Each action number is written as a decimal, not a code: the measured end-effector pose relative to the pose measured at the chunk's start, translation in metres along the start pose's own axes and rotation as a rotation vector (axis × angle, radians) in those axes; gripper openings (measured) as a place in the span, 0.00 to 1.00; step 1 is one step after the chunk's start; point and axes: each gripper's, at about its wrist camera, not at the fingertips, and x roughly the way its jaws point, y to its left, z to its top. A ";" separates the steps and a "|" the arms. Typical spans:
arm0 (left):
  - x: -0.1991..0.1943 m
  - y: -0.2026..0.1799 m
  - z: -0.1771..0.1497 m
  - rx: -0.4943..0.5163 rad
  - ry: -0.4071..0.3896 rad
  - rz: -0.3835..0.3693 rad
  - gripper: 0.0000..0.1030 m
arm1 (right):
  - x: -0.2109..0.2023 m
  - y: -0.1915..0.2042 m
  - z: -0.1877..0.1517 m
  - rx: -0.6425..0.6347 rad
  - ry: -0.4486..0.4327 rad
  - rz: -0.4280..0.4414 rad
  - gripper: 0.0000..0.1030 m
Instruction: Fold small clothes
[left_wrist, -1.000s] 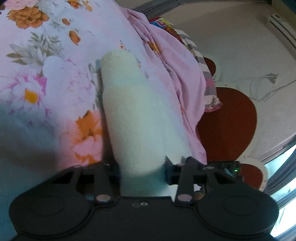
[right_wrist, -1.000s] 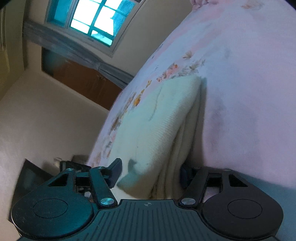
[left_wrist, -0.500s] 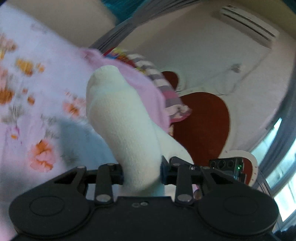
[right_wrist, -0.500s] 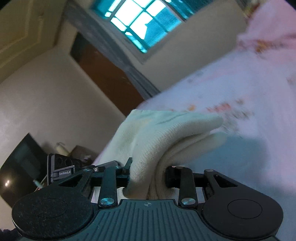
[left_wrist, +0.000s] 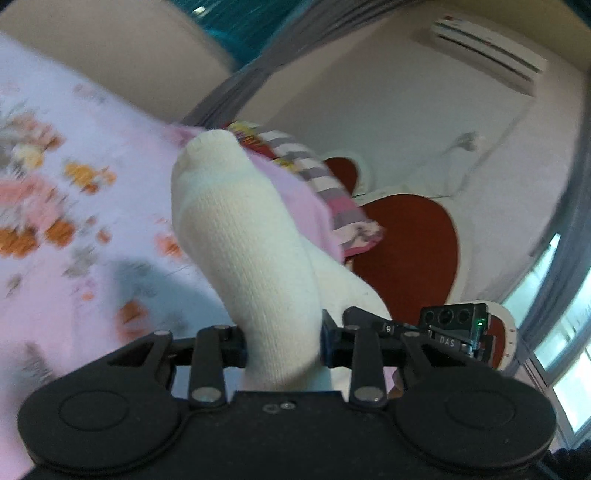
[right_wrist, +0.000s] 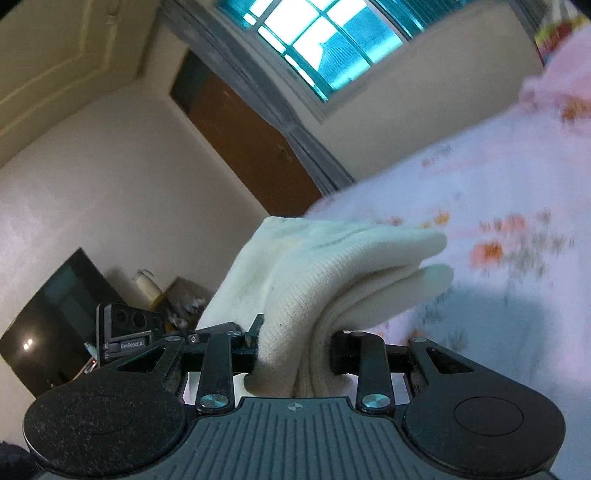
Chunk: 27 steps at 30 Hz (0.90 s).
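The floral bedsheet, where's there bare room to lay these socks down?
Bare floral sheet lies left of the socks; the right view shows more beyond them. Crowded toward the striped pillow and bunched pink cover.

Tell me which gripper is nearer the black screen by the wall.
Probably left: the left gripper lies on the black screen's side of the right gripper, which is farther.

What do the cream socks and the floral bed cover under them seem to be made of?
Socks: soft knitted fabric, probably cotton blend; fine ribbed rows show, and it bunches thickly where the fingers pinch it. Matte, slightly fuzzy.
Bed cover: thin, smooth printed cloth, pink with orange flowers; motion blur hides the weave, so the fibre stays uncertain.
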 end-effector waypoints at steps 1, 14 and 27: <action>0.003 0.013 -0.002 -0.022 0.007 0.005 0.31 | 0.010 -0.009 -0.004 0.022 0.013 -0.003 0.31; 0.013 0.129 -0.053 -0.304 0.136 0.060 0.49 | 0.060 -0.138 -0.054 0.366 0.147 -0.056 0.60; 0.022 0.112 -0.097 -0.363 0.244 0.041 0.19 | 0.047 -0.105 -0.086 0.299 0.263 -0.087 0.42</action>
